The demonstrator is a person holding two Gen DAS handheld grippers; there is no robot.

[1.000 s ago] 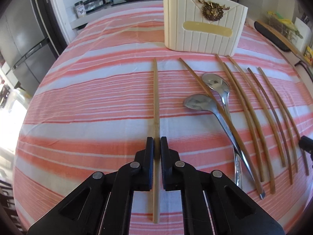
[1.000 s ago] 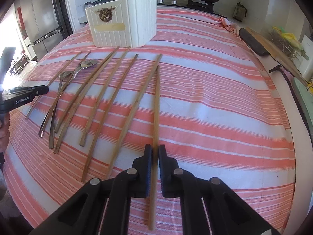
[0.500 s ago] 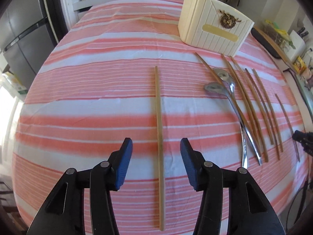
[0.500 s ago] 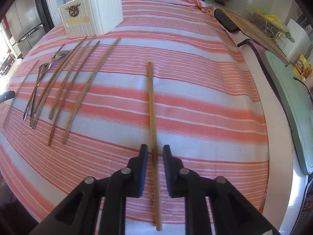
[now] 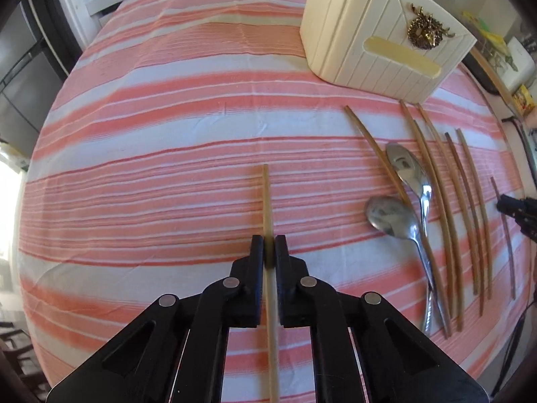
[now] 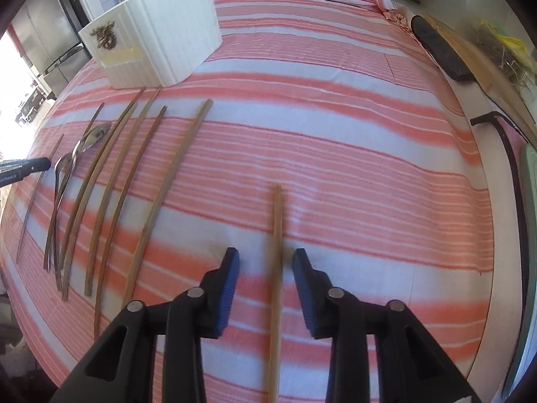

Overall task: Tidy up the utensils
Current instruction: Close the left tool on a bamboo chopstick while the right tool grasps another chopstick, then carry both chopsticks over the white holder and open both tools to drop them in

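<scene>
The left gripper (image 5: 269, 250) is clamped on a chopstick (image 5: 267, 201) lying well left of the white utensil holder (image 5: 379, 43). The right gripper (image 6: 265, 270) has its jaws closing, pads clear of another chopstick (image 6: 277, 221) lying between them, right of the holder.

Chopstick (image 6: 276, 268) between closing right gripper (image 6: 265, 262)

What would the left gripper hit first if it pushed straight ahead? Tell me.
Probably the red-and-white striped tablecloth just beyond the left gripper, which is shut on a pale wooden chopstick; depth is unclear.
</scene>
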